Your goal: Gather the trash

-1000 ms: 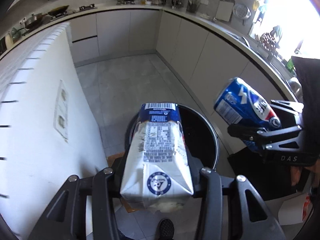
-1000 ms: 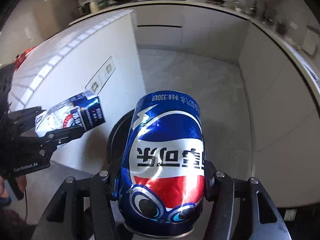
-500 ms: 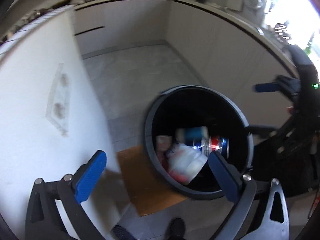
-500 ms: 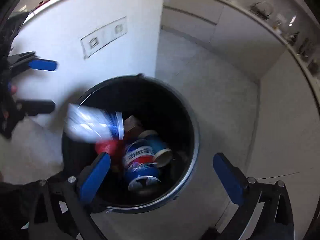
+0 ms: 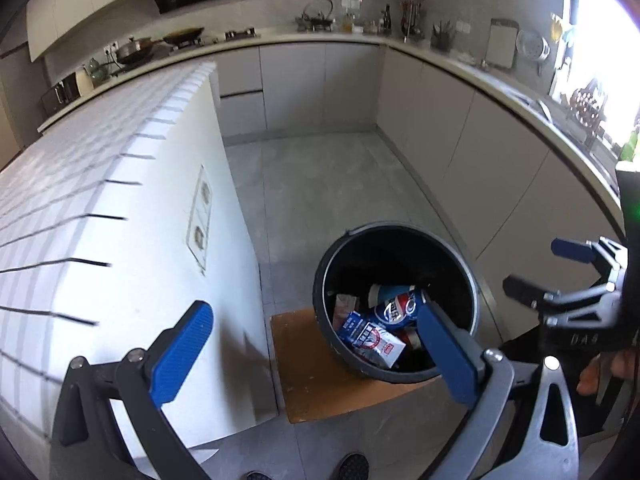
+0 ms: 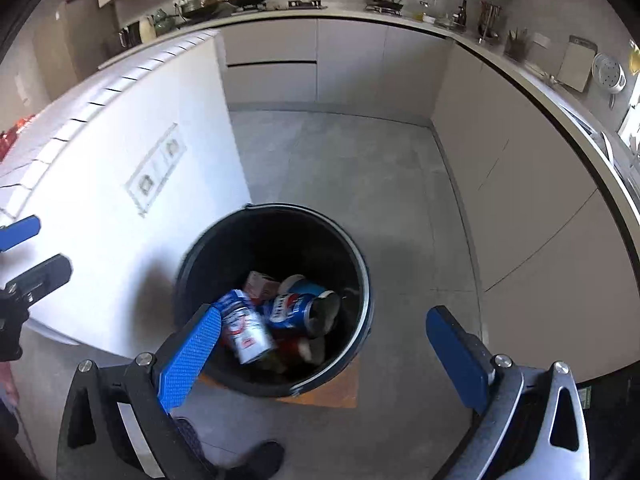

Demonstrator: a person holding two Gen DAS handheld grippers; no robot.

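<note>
Left tool: jaws apart, empty.
Right tool: jaws apart, empty.
Trash: can and carton lay inside bin.
Risk: a low-swinging tool might have tipped the bin.

Both cameras sit on the hand-held grippers and look steeply down and forward along their own fingers, from above the floor.

Left wrist view: looks down past the white tiled island on the left; the black bin sits right of centre, near, with the right gripper at the right edge.

Right wrist view: stands closer over the bin, which is central; the left gripper shows at the left edge.

Shared: bin, island wall, grey floor, far counter and cabinets.
</note>
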